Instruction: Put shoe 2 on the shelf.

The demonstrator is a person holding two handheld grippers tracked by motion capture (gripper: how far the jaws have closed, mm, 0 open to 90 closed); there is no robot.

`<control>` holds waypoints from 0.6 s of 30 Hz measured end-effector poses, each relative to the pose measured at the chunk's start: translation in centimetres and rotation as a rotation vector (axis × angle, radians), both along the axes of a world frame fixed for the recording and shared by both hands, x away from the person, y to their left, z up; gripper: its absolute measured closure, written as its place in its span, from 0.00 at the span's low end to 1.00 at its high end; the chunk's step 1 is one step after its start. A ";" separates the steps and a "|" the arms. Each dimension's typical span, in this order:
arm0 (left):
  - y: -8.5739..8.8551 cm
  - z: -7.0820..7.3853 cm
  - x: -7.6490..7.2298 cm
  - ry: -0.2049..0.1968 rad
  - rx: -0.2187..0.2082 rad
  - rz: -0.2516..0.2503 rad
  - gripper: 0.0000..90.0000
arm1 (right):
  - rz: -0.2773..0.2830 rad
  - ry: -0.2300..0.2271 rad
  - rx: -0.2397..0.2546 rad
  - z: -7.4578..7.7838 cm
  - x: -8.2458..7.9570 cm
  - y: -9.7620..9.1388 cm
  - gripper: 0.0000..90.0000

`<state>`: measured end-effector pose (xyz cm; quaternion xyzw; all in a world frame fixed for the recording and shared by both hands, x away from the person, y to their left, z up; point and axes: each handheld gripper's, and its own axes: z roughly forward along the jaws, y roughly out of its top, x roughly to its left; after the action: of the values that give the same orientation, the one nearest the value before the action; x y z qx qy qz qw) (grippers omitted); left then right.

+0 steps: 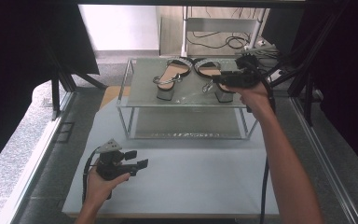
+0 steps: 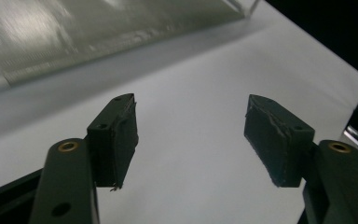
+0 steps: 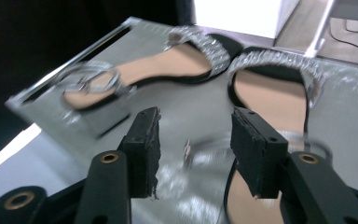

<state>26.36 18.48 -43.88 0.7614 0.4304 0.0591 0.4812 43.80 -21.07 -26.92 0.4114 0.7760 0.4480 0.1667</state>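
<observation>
From above, your right tongs (image 1: 220, 80) hover over the right sandal (image 1: 213, 74) on the rack's (image 1: 129, 88) glass top shelf, beside the left sandal (image 1: 170, 74); your left tongs (image 1: 137, 159) rest open and empty above the white table (image 1: 191, 177). Along the left tongs (image 2: 191, 135), bare table (image 2: 191, 186) lies between the jaws. Along the right tongs (image 3: 196, 140), the jaws are parted around the thin ankle strap (image 3: 205, 144), gripping nothing; the sandal (image 3: 270, 98) looks light with a stiff sole and floppy strap, so take the sole's edge or block heel, and mind the slick glass.

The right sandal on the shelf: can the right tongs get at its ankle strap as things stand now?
Probably yes. The right tongs hang just over the right sandal with jaws apart, and nothing lies between them and its ankle strap on the top shelf.
</observation>
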 end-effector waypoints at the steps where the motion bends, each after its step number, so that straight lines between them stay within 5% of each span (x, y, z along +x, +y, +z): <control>1: 0.0 0.4 0.2 -0.008 -0.009 0.008 0.42 | -0.004 -0.010 0.000 -0.1 -0.5 -0.5 0.64; 5: -0.1 2.9 1.7 -0.034 -0.037 0.031 0.47 | -0.010 -0.034 0.012 -0.3 -1.6 -2.1 0.71; 10: -0.6 6.5 4.4 -0.092 -0.028 0.098 0.68 | -0.063 -0.057 -0.009 -1.2 -2.9 -4.6 0.84; 12: -0.9 7.6 5.8 -0.108 -0.017 0.127 0.83 | -0.107 -0.045 -0.033 -2.3 -3.2 -5.7 0.89; 13: -1.1 8.5 7.4 -0.116 0.024 0.171 0.88 | -0.118 -0.038 -0.042 -2.6 -3.1 -6.1 0.91; 14: -1.1 8.5 7.4 -0.116 0.024 0.171 0.93 | -0.118 -0.038 -0.042 -2.6 -3.1 -6.1 0.91; 18: -1.4 9.6 10.8 -0.098 0.030 0.222 0.99 | -0.148 0.005 -0.047 -4.2 -2.5 -7.4 1.00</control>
<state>37.12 17.07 -34.31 0.7124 0.4870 0.1559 0.4806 41.29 -28.45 -31.08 0.4648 0.7542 0.4150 0.2071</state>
